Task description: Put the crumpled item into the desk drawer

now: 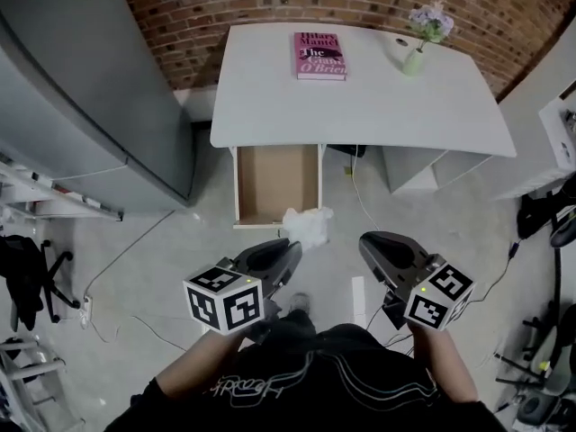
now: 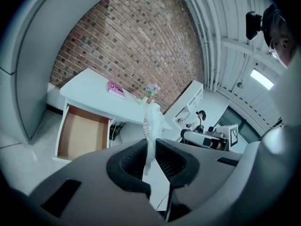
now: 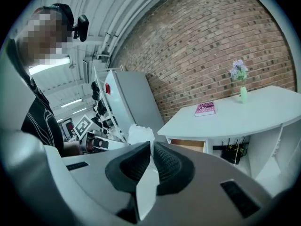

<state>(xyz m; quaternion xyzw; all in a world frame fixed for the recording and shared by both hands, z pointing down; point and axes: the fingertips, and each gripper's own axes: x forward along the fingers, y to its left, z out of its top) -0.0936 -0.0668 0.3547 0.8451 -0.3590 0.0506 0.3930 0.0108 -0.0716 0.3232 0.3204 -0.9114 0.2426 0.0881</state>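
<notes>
A crumpled white item [image 1: 309,226] hangs in the air just in front of the open desk drawer [image 1: 274,183], level with its front edge and a little to its right. My left gripper [image 1: 294,247] is shut on its lower end. In the left gripper view the crumpled item [image 2: 151,124] stands up thin between the two dark pads, with the brown-bottomed drawer [image 2: 82,134] to the left of it. My right gripper [image 1: 365,240] is held beside it, shut with nothing in it. The right gripper view shows the crumpled item [image 3: 140,134] just beyond that gripper's [image 3: 151,148] jaws.
The white desk [image 1: 360,106] carries a pink book [image 1: 319,56] and a small green vase with flowers [image 1: 417,52]. A grey cabinet [image 1: 81,88] stands to the left, white shelving [image 1: 562,142] to the right. Cables [image 1: 355,183] lie on the floor under the desk.
</notes>
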